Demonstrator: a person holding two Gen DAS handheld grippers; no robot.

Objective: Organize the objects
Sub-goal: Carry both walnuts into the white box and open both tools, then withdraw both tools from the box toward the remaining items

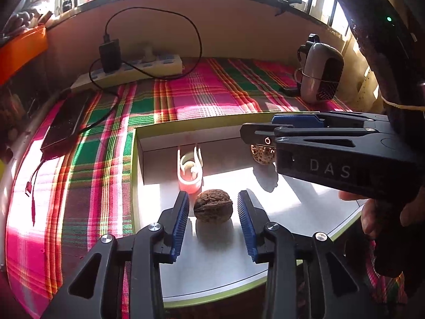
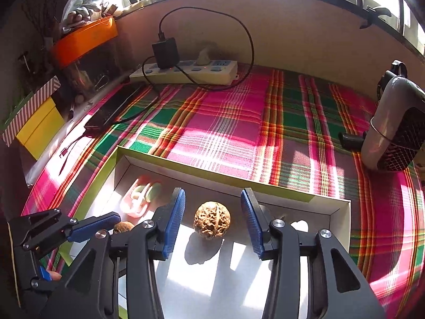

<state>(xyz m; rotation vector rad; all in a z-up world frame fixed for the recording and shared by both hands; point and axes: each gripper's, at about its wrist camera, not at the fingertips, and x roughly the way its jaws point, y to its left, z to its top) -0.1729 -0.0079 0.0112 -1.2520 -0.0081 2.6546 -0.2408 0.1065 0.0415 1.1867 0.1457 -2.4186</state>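
Note:
A shallow white box with a green rim point(image 1: 135, 159) point(image 2: 329, 207) lies on the plaid cloth. Inside it are a dark walnut point(image 1: 213, 206), a paler walnut point(image 2: 212, 223) and a pink-white clip point(image 1: 189, 171) point(image 2: 136, 199). My left gripper point(image 1: 213, 206) is open, its blue pads either side of the dark walnut, not touching. My right gripper point(image 2: 212, 219) is open around the pale walnut, which is partly hidden behind that gripper in the left wrist view point(image 1: 261, 154). The dark walnut peeks out behind my left gripper in the right wrist view point(image 2: 123, 226).
A power strip point(image 1: 132, 70) point(image 2: 186, 73) with a black charger and cable sits at the back wall. A black phone point(image 1: 66, 122) point(image 2: 114, 109) lies at the left. A grey device point(image 1: 321, 73) point(image 2: 395, 130) stands at the right. Orange and yellow boxes point(image 2: 85, 42) are at the far left.

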